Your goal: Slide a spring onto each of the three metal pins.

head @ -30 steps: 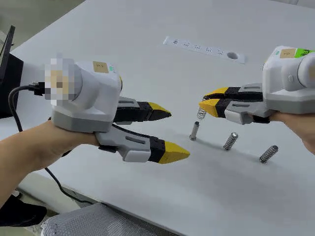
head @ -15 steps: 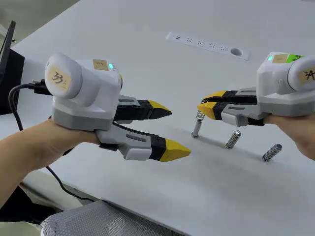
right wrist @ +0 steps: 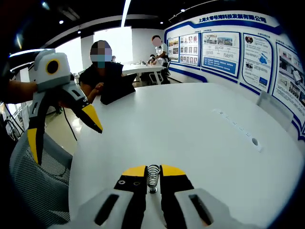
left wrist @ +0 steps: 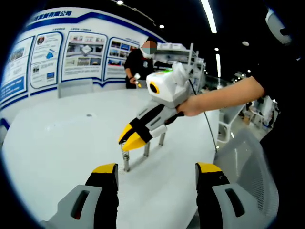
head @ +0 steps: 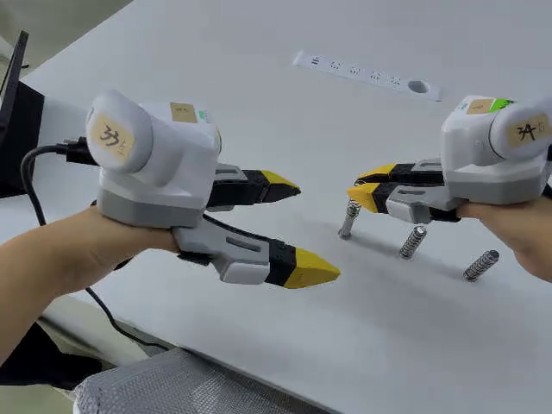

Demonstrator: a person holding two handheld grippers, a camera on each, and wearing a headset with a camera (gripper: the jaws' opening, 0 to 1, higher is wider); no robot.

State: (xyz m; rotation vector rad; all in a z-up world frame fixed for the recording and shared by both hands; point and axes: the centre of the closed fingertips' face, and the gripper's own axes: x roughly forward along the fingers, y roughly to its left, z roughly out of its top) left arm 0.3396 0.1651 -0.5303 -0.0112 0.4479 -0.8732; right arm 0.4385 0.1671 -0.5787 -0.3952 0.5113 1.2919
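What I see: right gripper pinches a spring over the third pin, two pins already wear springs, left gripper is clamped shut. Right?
Not quite. The left gripper is open, jaws wide apart and empty, as the left gripper view shows. The rest holds: the right gripper pinches a spring over the third pin, and two pins already carry theirs.

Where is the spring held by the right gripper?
The spring sits pinched between the yellow tips of the right gripper; in the head view it is at the top of the leftmost pin, right of centre.
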